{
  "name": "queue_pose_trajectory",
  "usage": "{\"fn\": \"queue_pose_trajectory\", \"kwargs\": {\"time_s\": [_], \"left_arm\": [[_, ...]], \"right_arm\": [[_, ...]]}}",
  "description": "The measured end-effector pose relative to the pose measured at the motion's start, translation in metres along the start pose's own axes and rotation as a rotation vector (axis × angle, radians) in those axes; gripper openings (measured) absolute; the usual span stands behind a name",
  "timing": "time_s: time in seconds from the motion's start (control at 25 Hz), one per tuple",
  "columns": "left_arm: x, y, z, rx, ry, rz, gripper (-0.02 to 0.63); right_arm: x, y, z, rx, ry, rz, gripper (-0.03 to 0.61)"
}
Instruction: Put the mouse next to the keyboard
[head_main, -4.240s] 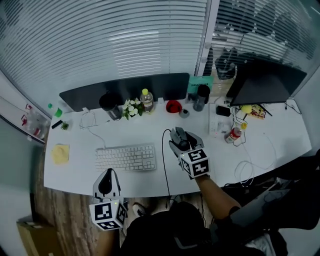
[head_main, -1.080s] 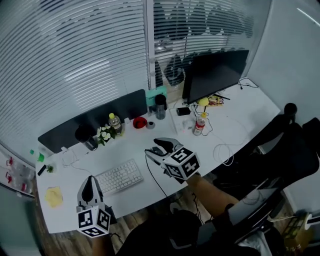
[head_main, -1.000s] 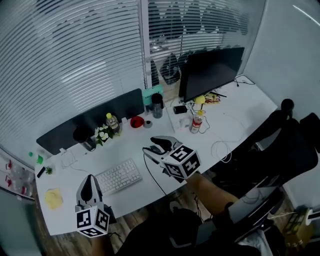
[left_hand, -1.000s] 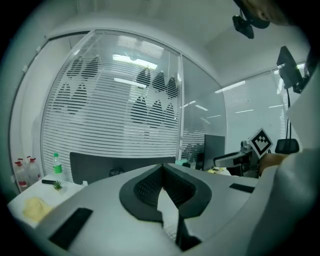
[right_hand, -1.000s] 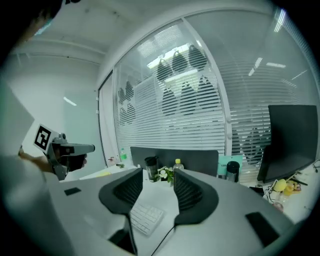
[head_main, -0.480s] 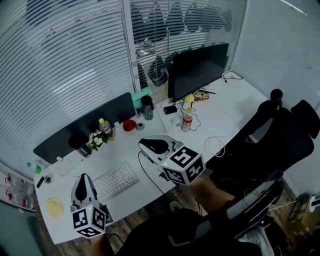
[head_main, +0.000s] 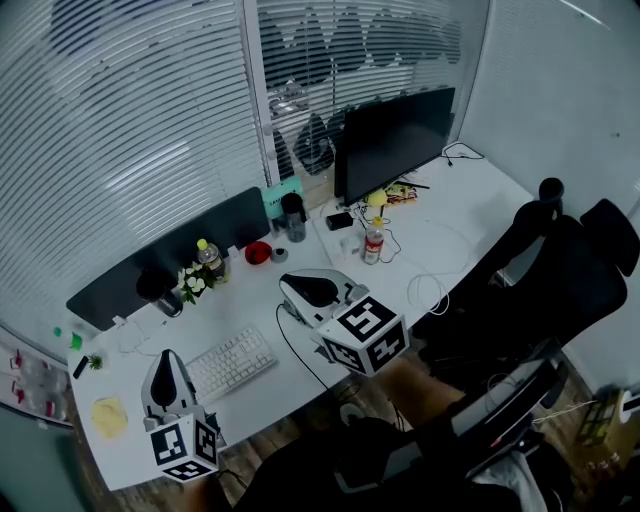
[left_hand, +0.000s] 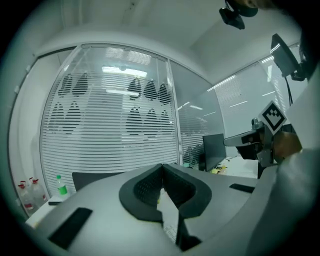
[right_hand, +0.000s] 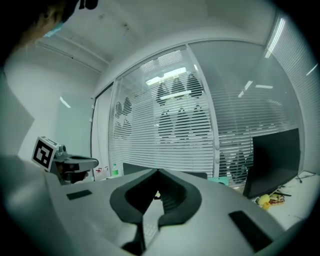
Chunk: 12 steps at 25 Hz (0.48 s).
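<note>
A white keyboard (head_main: 232, 362) lies near the desk's front edge. My left gripper (head_main: 167, 356) hovers at its left end, and in the left gripper view its jaws (left_hand: 161, 166) meet at the tips with nothing between them. My right gripper (head_main: 286, 285) is raised above the desk, right of the keyboard. Its jaws (right_hand: 157, 171) are also shut and empty. The mouse is not visible. Only a thin black cable (head_main: 295, 355) runs from under the right gripper to the desk's front edge. Each gripper view looks level across the room and shows the other gripper.
A dark monitor (head_main: 390, 140) stands at the back right, with a bottle (head_main: 374, 240) and a dark cup (head_main: 293, 215) in front of it. A red object (head_main: 258, 251), flowers (head_main: 192, 280), a yellow pad (head_main: 108, 417) and a white cable (head_main: 425, 290) lie on the desk. A black office chair (head_main: 560, 270) stands to the right.
The head view has swung to the right. My right gripper has risen toward the camera and its jaws have drawn together. The left gripper stays by the keyboard's left end.
</note>
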<state>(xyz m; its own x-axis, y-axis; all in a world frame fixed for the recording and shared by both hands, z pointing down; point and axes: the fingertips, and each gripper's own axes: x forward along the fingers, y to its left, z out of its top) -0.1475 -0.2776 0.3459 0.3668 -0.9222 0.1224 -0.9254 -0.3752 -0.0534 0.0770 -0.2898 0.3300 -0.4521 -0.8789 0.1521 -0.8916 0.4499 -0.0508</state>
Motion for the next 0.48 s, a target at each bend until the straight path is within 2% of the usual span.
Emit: {"fn": "queue_pose_trajectory", "kwargs": {"time_s": [0.48], "left_arm": [[0.0052, 0.006, -0.0027, -0.02, 0.009, 0.032, 0.029]], "right_arm": [[0.003, -0.0027, 0.0018, -0.023, 0.012, -0.002, -0.002]]}}
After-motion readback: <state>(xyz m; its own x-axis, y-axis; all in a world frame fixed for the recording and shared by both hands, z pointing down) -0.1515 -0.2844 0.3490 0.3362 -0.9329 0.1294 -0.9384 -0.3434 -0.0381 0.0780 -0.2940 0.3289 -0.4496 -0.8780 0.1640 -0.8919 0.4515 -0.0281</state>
